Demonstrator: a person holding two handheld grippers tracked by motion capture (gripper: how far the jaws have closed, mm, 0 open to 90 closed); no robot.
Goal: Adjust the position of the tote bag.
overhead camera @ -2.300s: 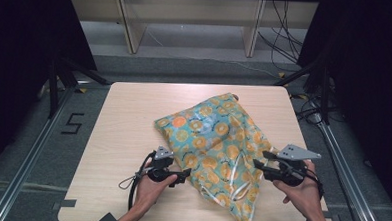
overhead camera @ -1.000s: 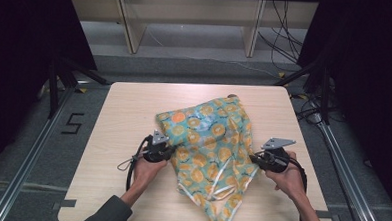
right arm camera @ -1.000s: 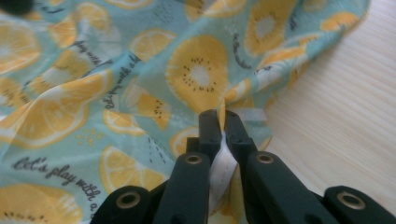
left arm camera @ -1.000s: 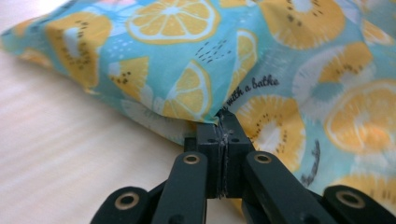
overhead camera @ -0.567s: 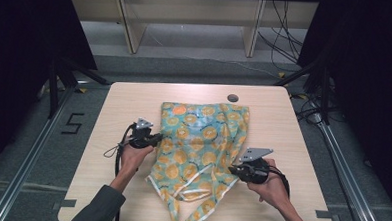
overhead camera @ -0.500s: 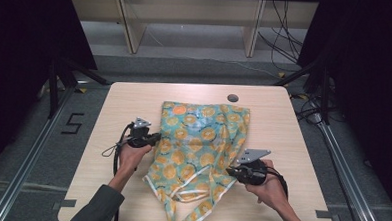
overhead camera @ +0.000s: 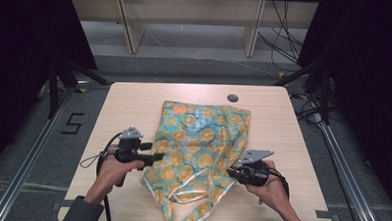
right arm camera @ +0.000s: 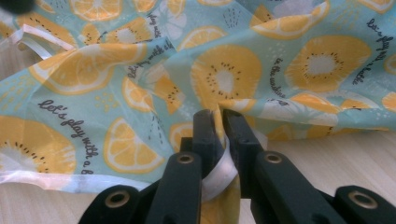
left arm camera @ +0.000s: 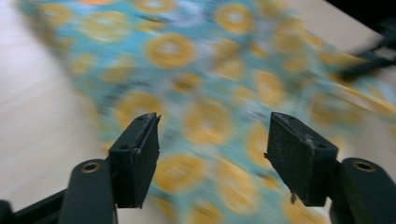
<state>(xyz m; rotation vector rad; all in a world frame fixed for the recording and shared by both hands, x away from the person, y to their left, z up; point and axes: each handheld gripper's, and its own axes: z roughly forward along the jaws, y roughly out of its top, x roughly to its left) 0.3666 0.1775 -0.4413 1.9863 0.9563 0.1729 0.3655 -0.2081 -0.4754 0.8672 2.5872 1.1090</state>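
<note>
A teal cloth [overhead camera: 202, 141] printed with orange fruit slices lies rumpled on the wooden table [overhead camera: 134, 98]. My left gripper [overhead camera: 157, 156] hovers at its left edge; its jaws have just been opening and stand wide apart. In the left gripper view the left gripper [left arm camera: 212, 149] has nothing between its pads, and the blurred cloth [left arm camera: 205, 70] lies beyond. My right gripper [overhead camera: 231, 171] sits at the cloth's near right edge. Its jaws have just eased open slightly, but in the right gripper view the right gripper [right arm camera: 219, 116] still pinches the cloth [right arm camera: 224, 70] by its white hem.
A small round cable hole [overhead camera: 232, 98] sits in the table near its far edge, beyond the cloth. Bare wood shows to the left and right of the cloth. Metal rails [overhead camera: 26, 158] run along the table's sides, with cables on the floor at the far right.
The cloth has been dragged leftward and spread out. The left gripper has let go of its left edge, opened and drawn back toward the near side. The right gripper has stayed put.
</note>
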